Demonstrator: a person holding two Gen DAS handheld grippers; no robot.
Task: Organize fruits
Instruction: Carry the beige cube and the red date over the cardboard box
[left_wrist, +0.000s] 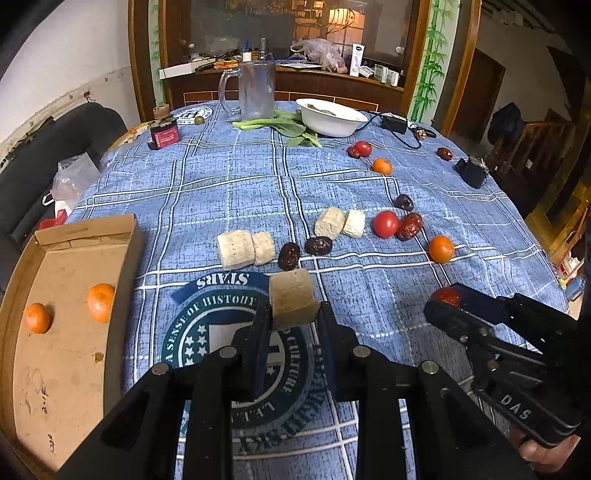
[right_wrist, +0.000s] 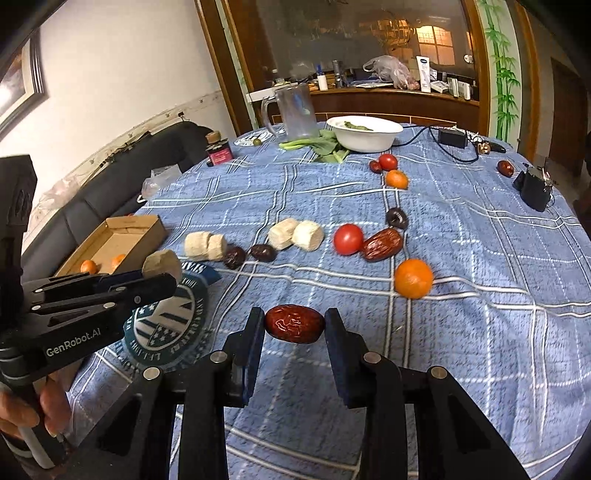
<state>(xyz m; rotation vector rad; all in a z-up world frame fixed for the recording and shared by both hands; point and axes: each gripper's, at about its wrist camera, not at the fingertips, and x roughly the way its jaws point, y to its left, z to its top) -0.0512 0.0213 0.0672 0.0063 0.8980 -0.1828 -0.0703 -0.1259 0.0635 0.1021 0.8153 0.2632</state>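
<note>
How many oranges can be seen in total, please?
4. Two oranges lie in the cardboard box on the left. One is on the tablecloth near the right side. One sits farther back, beside a tomato. More may be hidden.

Cardboard box (left_wrist: 74, 332) cut off at left edge, bowl (left_wrist: 332, 118) contents indistinct

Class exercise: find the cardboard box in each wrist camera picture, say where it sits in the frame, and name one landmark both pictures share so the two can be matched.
Left wrist view: the cardboard box fills the lower left, with two oranges inside.
Right wrist view: the cardboard box sits small at mid-left, behind the left gripper.
Shared landmark: the white bowl at the table's far side.
</note>
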